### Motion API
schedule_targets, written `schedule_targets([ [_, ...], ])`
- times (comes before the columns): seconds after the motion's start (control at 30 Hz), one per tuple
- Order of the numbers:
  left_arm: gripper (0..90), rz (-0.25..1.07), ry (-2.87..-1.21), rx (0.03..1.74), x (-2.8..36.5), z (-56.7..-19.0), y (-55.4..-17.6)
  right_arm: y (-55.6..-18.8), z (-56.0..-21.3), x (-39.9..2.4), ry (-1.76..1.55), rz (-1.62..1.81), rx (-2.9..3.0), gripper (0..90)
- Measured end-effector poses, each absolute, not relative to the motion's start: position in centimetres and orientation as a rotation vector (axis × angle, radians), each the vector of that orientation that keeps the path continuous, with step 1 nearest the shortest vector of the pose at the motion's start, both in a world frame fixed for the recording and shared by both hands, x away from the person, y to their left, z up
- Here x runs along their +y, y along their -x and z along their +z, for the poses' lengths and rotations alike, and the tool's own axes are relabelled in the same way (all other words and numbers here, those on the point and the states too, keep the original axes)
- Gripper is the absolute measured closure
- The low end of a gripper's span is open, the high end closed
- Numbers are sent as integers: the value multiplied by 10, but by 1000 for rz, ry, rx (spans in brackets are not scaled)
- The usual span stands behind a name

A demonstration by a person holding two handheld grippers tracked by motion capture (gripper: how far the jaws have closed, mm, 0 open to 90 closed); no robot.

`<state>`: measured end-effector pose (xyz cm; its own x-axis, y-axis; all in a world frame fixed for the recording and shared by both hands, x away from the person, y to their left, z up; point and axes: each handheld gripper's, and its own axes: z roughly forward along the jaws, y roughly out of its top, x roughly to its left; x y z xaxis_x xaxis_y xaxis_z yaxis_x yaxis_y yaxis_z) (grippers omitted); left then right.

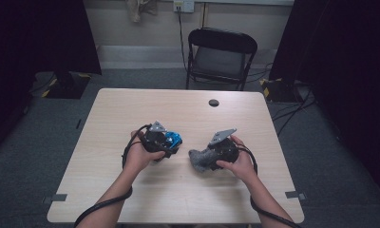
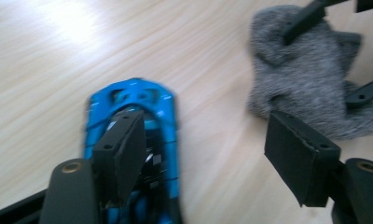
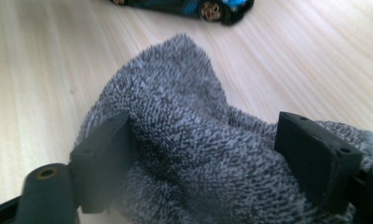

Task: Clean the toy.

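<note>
Your left gripper (image 1: 171, 145) sits just left of centre in the high view, low over the pale wooden table (image 1: 131, 109), and its jaws stand apart, gripping nothing. In the left gripper view the blue toy car (image 2: 131, 140) lies at lower centre-left, under and behind one black jaw rather than in the gap, and bare wood shows between the two pads. In the high view the car's blue body peeks out at the right edge of that gripper. Your right gripper (image 1: 204, 159) is just right of centre in the same view, your hand wrapped round its body, with the grey sock (image 1: 197, 159) bunched at its tip. In the right gripper view the sock (image 3: 194, 140) fills the middle and lower frame and bulges up between the two jaws; one pad lies against the fluffy knit at lower left and the other at right, so the sock looks grasped, though the fabric hides how firmly. The car's dark underside and a wheel show along the top edge of that view, well apart from the sock.
</note>
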<state>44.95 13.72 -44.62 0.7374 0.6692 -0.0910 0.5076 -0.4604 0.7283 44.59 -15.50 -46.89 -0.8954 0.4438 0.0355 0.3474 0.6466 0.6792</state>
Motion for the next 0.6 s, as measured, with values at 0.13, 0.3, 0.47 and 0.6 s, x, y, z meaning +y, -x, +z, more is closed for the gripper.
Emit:
schedule_targets([
  [0.13, 265, 288, -2170, 918, 146, -452, -460, -449, -477, -156, -678, 1069, 2725, 210],
  [0.3, 250, 277, -2198, 925, 146, -466, -470, -449, -487, -160, -726, 1104, 2699, 211],
  [0.47, 258, 270, -2175, 904, 139, -473, -476, -449, -490, -161, -725, 1129, 2686, 212],
  [0.6, 250, 294, -2201, 877, 132, -474, -481, -449, -492, -161, -720, 1130, 2679, 213],
])
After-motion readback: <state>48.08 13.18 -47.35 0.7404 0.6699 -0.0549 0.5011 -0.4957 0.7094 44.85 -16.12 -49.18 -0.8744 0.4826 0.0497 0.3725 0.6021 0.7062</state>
